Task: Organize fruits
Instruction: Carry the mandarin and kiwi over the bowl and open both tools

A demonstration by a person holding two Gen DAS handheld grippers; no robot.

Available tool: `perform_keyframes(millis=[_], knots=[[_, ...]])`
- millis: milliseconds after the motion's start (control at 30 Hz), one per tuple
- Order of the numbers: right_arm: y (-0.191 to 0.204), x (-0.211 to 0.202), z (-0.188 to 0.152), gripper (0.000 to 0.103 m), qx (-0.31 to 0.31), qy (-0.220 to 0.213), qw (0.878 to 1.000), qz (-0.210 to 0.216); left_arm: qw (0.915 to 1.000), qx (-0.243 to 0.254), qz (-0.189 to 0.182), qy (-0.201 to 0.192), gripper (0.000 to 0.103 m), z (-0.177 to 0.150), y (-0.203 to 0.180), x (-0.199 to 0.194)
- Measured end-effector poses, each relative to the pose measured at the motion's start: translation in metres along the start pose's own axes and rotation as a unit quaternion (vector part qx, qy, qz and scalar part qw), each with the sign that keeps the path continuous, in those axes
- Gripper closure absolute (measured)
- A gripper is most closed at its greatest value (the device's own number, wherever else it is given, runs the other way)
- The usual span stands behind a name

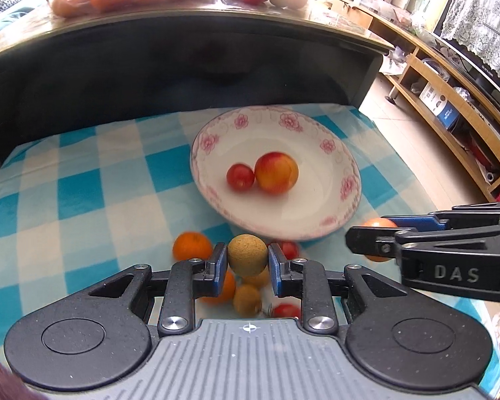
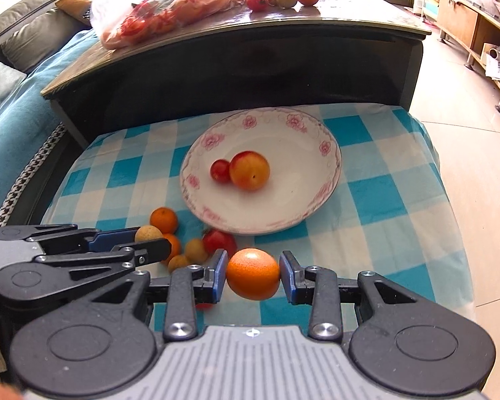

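Observation:
A white plate with pink flowers [image 1: 316, 220] [image 2: 303, 206] sits on the blue checked cloth and holds a small red tomato [image 1: 240, 176] [image 2: 220, 171] and a red-yellow fruit [image 1: 276, 173] [image 2: 250, 170]. My left gripper [image 1: 247, 260] [image 2: 151, 238] is shut on a tan round fruit [image 1: 247, 255] [image 2: 147, 233], held above a pile of loose fruit in front of the plate. My right gripper [image 2: 252, 278] [image 1: 371, 238] is shut on an orange [image 2: 253, 274] [image 1: 378, 224], held just right of the pile.
Loose fruit lies before the plate: small oranges [image 1: 191, 245] [image 2: 163, 220], tan fruits [image 1: 247, 299] [image 2: 195, 250], red tomatoes [image 1: 286, 310] [image 2: 219, 240]. A dark coffee table [image 2: 236, 63] stands behind, with a plastic bag [image 2: 163, 10] and more fruit. Floor lies to the right.

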State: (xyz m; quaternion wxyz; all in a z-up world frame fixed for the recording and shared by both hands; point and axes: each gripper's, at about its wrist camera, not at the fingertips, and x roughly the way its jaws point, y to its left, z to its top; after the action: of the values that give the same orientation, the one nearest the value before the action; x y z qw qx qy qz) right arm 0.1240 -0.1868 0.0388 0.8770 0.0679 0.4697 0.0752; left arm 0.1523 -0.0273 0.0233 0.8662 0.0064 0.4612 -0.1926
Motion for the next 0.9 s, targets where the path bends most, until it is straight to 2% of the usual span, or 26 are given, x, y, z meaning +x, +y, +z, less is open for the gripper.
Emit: perform_keyframes(millis=[233, 533, 900], knots=[[-0.003, 0.025, 0.021, 0.066, -0.002, 0.004, 1.0, -0.001, 1.0, 0.005, -0.004, -0.007, 0.07, 0.019, -0.001, 0.017], [-0.014, 0.051, 0.032, 0.066, 0.005, 0.011, 1.0, -0.009, 1.0, -0.002, -0.006, -0.005, 0.07, 0.024, 0.005, 0.031], [-0.017, 0.054, 0.04, 0.066, 0.023, -0.006, 1.0, -0.002, 1.0, -0.005, 0.002, -0.004, 0.066, 0.023, 0.006, 0.027]])
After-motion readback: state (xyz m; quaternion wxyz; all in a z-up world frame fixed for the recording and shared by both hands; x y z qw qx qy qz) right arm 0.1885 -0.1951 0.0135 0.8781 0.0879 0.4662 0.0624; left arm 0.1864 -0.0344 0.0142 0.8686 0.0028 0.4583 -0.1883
